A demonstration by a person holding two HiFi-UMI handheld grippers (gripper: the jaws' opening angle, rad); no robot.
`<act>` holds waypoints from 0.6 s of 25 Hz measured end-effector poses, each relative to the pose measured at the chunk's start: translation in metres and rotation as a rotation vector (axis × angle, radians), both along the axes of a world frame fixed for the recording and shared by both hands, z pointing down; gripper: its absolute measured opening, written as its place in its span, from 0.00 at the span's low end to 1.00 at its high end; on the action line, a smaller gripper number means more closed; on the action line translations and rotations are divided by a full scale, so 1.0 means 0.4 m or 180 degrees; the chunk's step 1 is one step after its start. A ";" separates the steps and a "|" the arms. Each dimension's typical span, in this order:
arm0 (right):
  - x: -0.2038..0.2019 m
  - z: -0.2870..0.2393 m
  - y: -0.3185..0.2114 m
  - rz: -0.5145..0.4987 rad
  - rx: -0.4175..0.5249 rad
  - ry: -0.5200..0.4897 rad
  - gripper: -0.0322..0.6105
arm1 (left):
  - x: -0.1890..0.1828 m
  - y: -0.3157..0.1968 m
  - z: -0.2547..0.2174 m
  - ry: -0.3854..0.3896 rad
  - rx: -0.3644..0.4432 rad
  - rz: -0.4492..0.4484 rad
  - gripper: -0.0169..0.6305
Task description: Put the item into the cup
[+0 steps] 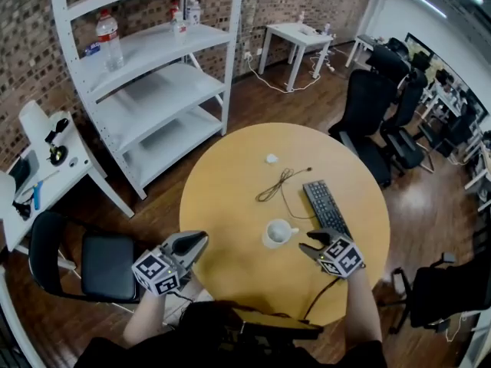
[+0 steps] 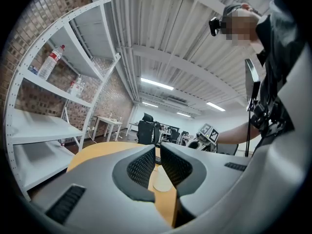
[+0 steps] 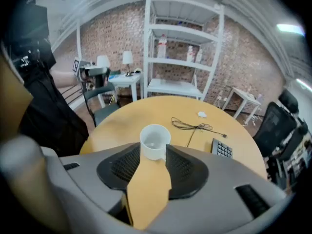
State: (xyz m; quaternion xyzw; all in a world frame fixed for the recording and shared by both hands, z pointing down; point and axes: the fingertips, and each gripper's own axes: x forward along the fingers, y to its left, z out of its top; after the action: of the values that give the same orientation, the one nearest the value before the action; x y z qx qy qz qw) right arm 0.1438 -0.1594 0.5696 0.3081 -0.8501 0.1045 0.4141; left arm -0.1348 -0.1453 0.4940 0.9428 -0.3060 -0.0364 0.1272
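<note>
A white cup [image 1: 278, 233] stands upright on the round wooden table [image 1: 230, 198], near its front. My right gripper [image 1: 309, 244] is just right of the cup and open. In the right gripper view the cup [image 3: 155, 141] sits right beyond the gripper's [image 3: 152, 155] tips, with only table between the pads; something small and pale shows faintly inside the cup. A small white item [image 1: 271, 158] lies at the table's far side. My left gripper [image 1: 201, 244] hovers at the table's front left edge, jaws parted by a narrow gap, empty, pointing at the cup [image 2: 162, 180].
A black cable [image 1: 276, 184] and a black keyboard [image 1: 326, 208] lie behind and to the right of the cup. A white shelf unit [image 1: 153, 75] stands at the back left, a black chair [image 1: 107, 263] at the front left, and office chairs [image 1: 368, 106] at the right.
</note>
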 end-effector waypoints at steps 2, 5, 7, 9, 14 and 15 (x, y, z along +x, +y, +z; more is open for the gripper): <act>0.045 -0.068 0.039 0.0351 0.0170 -0.0577 0.29 | 0.025 -0.010 -0.012 0.0013 0.0024 0.0071 0.08; 0.139 -0.154 0.108 0.0961 0.0652 -0.1346 0.21 | 0.063 -0.023 -0.025 0.0016 0.0066 0.0181 0.08; 0.200 -0.183 0.159 0.1362 0.1073 -0.1516 0.18 | 0.085 -0.031 -0.032 0.0038 0.0085 0.0223 0.08; 0.242 -0.189 0.214 0.1710 0.1328 -0.1581 0.14 | 0.101 -0.037 -0.041 0.0068 0.0106 0.0234 0.08; 0.328 -0.152 0.326 0.2396 0.1564 -0.1612 0.08 | 0.141 -0.029 -0.032 0.0125 0.0032 0.0313 0.08; 0.339 -0.147 0.341 0.2495 0.1599 -0.1623 0.08 | 0.148 -0.028 -0.035 0.0151 0.0028 0.0310 0.08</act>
State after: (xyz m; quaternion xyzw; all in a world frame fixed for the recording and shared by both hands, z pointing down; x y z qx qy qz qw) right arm 0.2796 -0.0231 0.5107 0.6572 -0.7438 0.1162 0.0377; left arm -0.0754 -0.1567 0.4801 0.9560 -0.2565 -0.0538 0.1319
